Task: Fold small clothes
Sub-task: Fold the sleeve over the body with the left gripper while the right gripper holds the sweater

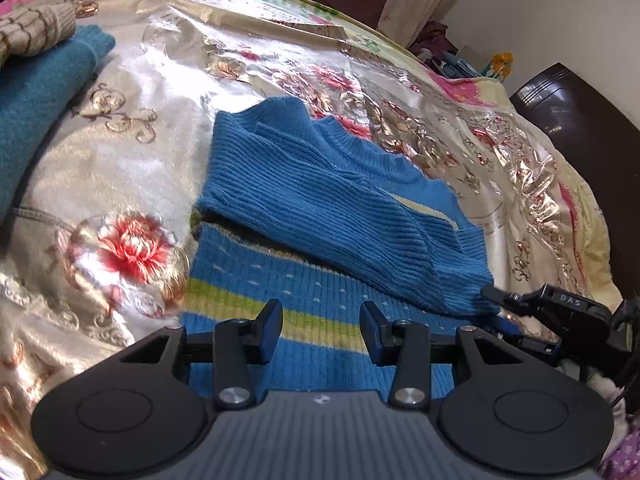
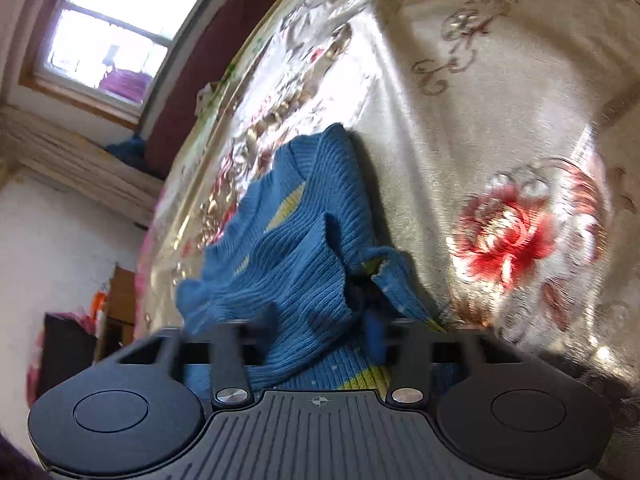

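Glossy floral bedspread [image 1: 160, 184] — ribbed blue sweater [image 1: 320, 200] lies folded.

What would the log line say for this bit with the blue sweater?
step: sleeve fold | left gripper: open, above hem | right gripper: open, sleeve between fingers | blue sweater: flat on bedspread

Home bedroom: floral bedspread [image 1: 132, 168], dark headboard [image 1: 580, 120], window [image 2: 108, 36].

The left gripper [image 1: 320, 330] was matte black w/ blue-faced fingers [image 1: 269, 326], silver screw heads, round side discs, a ribbed grey deck & small crosshair mark; the right gripper [image 2: 326, 332] looked alike, its casing lettered "DAS" in the left view.
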A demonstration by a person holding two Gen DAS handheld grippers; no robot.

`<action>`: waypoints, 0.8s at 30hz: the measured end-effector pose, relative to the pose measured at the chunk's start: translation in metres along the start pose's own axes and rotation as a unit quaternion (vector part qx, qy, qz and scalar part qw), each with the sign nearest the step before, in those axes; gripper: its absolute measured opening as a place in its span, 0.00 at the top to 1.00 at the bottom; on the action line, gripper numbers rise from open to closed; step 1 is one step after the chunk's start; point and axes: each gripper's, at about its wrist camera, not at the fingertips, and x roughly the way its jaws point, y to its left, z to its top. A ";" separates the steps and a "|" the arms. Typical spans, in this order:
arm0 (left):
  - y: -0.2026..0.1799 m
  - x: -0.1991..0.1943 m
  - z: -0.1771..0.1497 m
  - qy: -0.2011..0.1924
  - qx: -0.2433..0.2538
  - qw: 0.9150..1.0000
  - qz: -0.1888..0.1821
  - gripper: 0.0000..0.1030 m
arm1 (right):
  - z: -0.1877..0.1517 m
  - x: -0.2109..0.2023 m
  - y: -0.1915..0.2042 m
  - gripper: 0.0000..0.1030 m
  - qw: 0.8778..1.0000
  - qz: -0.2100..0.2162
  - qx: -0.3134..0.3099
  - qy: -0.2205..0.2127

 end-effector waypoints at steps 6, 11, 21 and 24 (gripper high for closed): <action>0.000 -0.002 0.018 -0.021 0.014 1.000 0.003 0.56 | 0.015 0.003 0.041 0.92 0.998 0.016 -0.062 0.001; -0.010 -0.011 0.042 -0.067 0.036 0.997 0.002 0.55 | 0.039 -0.013 0.095 0.93 0.989 0.079 -0.117 -0.043; 0.010 0.042 0.037 -0.017 0.012 0.999 0.036 0.49 | 0.029 0.024 0.030 0.92 0.995 -0.043 -0.093 -0.002; 0.020 0.043 0.028 -0.011 0.007 0.999 0.046 0.49 | 0.024 0.028 0.010 0.92 0.997 -0.042 -0.061 0.002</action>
